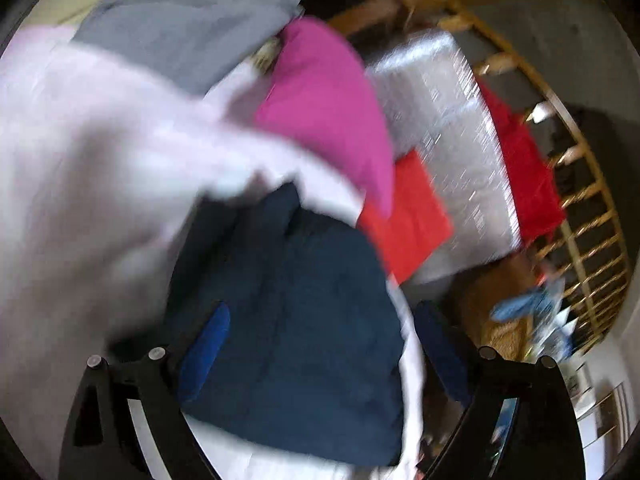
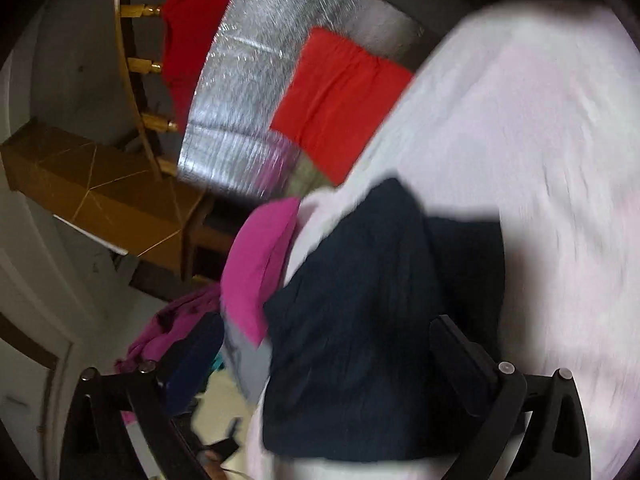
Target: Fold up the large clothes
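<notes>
Lying blurred, navy garment [image 1: 296,320] shows unreadable labels.

Left gripper [image 1: 320,344] and right gripper [image 2: 332,360] each have black fingers spread wide apart, pointing forward; both views blurred.

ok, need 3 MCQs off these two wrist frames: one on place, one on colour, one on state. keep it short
1. Where is the navy garment in the left wrist view?
A. between the left gripper fingers
B. on the silver mat
C. on the wooden railing

2. What colour is the folded cloth on the silver mat?
A. green
B. red
C. yellow

3. How sharp are the frames?
A. crisp
B. motion-blurred
C. blacked out

Answers: 1 A, navy fabric fills the gap between the fingers; 2 B, it reads bright red; 3 B, edges smear throughout.
</notes>
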Tool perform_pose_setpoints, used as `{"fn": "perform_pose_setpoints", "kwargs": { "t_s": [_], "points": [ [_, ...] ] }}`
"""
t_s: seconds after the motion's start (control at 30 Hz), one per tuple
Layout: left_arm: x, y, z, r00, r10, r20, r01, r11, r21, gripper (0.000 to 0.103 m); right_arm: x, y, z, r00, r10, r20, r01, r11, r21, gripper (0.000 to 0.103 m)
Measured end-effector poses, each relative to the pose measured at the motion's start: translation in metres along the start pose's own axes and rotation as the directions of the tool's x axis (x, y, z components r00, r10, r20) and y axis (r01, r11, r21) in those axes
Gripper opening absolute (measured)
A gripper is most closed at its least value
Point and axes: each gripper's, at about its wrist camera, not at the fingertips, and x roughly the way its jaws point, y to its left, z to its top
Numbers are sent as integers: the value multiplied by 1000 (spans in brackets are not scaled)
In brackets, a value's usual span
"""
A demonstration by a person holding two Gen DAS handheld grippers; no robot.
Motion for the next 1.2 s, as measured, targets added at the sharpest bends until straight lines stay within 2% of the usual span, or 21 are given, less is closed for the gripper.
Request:
{"fn": "perform_pose_setpoints", "kwargs": {
  "t_s": [0.13,0.23,0.37,0.43,0.5,0.57,0.8,0.83,0.87,0.9,0.93,0.97,1.03,1.13,1.2],
  "points": [
    [10,15,-47,993,53,-108,-53,999,3,94,-6,-7,-40,997,-13,-73,13,1000,1,103],
    [21,34,-55,981,102,-165,-118,989,-94,94,-7,-26,-65,994,-33,-108,40,997,67,103],
    [26,48,-51,983,125,-130,-147,975,-168,94,16,-47,-66,989,-59,-132,78,987,139,103],
    [35,55,-46,988,103,-113,-127,965,-229,94,28,-58,-63,988,-102,-118,121,979,166,103],
    [44,58,-41,991,82,-102,-107,957,-270,94,39,-66,-52,991,-94,-97,112,974,196,103],
    [56,58,-34,994,56,-92,-80,957,-279,94,48,-67,-40,993,-96,-70,107,977,182,103],
    [80,44,-23,996,62,-58,-75,961,-266,94,76,-57,-15,993,-121,-6,121,988,99,102],
    [77,48,-27,997,55,-54,-68,961,-269,94,81,-54,-11,988,-152,16,150,986,71,100],
    [78,49,-27,997,52,-52,-64,961,-267,93,87,-53,-8,981,-190,32,189,981,47,89],
    [78,49,-27,997,60,-52,-72,963,-261,91,90,-52,-7,974,-225,40,223,974,33,70],
    [74,51,-28,996,73,-52,-84,964,-252,78,97,-53,-5,968,-249,39,248,969,19,64],
    [74,52,-27,994,93,-54,-103,966,-237,69,100,-51,-4,964,-263,40,263,965,0,61],
    [72,53,-27,993,100,-60,-112,966,-233,61,101,-39,-6,952,-301,46,304,951,-58,58],
    [61,51,-29,993,108,-47,-115,974,-197,46,94,-16,-11,936,-341,86,351,918,-182,44],
    [55,43,-31,992,121,-34,-125,980,-155,39,87,-5,-15,935,-339,105,354,914,-201,40]
  ]
}}
